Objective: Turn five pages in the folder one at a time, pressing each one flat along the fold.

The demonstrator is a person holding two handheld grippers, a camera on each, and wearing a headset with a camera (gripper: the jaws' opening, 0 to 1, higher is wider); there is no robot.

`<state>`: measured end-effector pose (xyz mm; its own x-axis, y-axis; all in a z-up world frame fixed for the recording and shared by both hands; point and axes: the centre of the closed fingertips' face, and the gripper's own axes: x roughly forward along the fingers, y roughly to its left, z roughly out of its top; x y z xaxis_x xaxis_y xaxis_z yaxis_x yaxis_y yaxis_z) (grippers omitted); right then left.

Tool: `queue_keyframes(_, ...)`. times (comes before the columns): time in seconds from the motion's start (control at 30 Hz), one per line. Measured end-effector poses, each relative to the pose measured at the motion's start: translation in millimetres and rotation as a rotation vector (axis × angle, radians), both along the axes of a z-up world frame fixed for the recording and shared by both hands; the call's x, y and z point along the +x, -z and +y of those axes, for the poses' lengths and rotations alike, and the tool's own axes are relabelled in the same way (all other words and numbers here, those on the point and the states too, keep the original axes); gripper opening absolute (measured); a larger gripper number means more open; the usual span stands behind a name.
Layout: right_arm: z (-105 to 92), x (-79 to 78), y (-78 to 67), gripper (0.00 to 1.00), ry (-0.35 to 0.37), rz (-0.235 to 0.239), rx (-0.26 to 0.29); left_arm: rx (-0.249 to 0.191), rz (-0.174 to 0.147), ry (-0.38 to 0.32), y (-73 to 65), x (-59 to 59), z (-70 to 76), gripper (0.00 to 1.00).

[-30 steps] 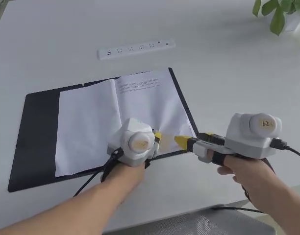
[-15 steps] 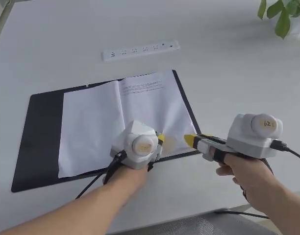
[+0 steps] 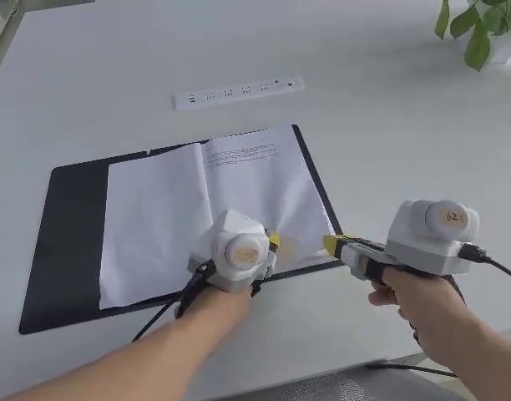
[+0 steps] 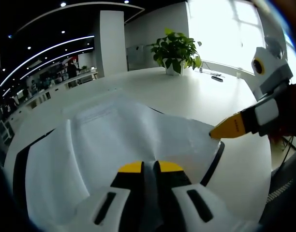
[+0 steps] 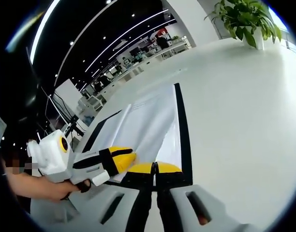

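1. Yellow-tipped left gripper [image 4: 150,167]: jaws pressed together with nothing visible between them, tips down on the right-hand page [image 3: 268,188] near its lower edge.
2. Same on the right gripper [image 5: 155,167]: jaws pressed together and empty. It sits at the folder's lower right corner, just beside the left tips.
3. Black folder [image 3: 72,242] lies open close to the bench's [image 3: 389,125] near edge. The white left-hand page [image 3: 151,217] leaves a strip of cover bare on its left. The right-hand page has a few printed lines at the top.
4. White matte bench. A white power strip [image 3: 239,90] lies beyond the folder toward the far edge, and a potted plant [image 3: 477,29] stands at the far right corner. A black cable [image 3: 159,313] trails from the left gripper toward the near edge.
5. The gripper views add the room: an open office with a dark ceiling, light strips, rows of desks and a bright window.
6. The left gripper view puts the right tip at the page's outer edge; whether it touches cannot be told. The right gripper view shows the left gripper's white body and the hand holding it.
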<state>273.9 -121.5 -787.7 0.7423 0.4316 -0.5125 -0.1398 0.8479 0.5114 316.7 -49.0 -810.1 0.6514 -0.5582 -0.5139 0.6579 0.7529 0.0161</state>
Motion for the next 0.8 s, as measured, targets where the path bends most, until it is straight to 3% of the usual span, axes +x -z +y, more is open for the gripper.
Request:
queue_keyframes(0.13,0.5,0.9,-2.3,0.00,0.013,-0.003,0.019,-0.001,0.005,-0.010,-0.3,-0.3,0.0,0.08)
queue_keyframes(0.23,-1.3,0.5,-1.1,0.00,0.026,0.010,0.025,-0.027,0.025,-0.035,-1.2,-0.1,0.4,0.09)
queue_keyframes(0.4,-0.7,0.3,-7.5,0.00,0.032,0.001,0.040,-0.047,0.082,-0.062,-3.6,-5.4,9.1,0.06)
queue_keyframes(0.57,12.0,0.6,-28.9,0.00,0.008,-0.044,0.077,-0.029,0.129,-0.066,-6.4,-15.6,25.5,0.06)
queue_keyframes(0.63,19.7,0.6,-38.7,0.00,-0.014,-0.071,0.085,-0.045,0.141,-0.059,-12.3,-21.8,33.0,0.09)
queue_keyframes(0.8,39.5,-0.6,-61.1,0.00,-0.037,-0.102,0.129,-0.063,0.116,-0.065,-32.4,-29.8,55.6,0.12)
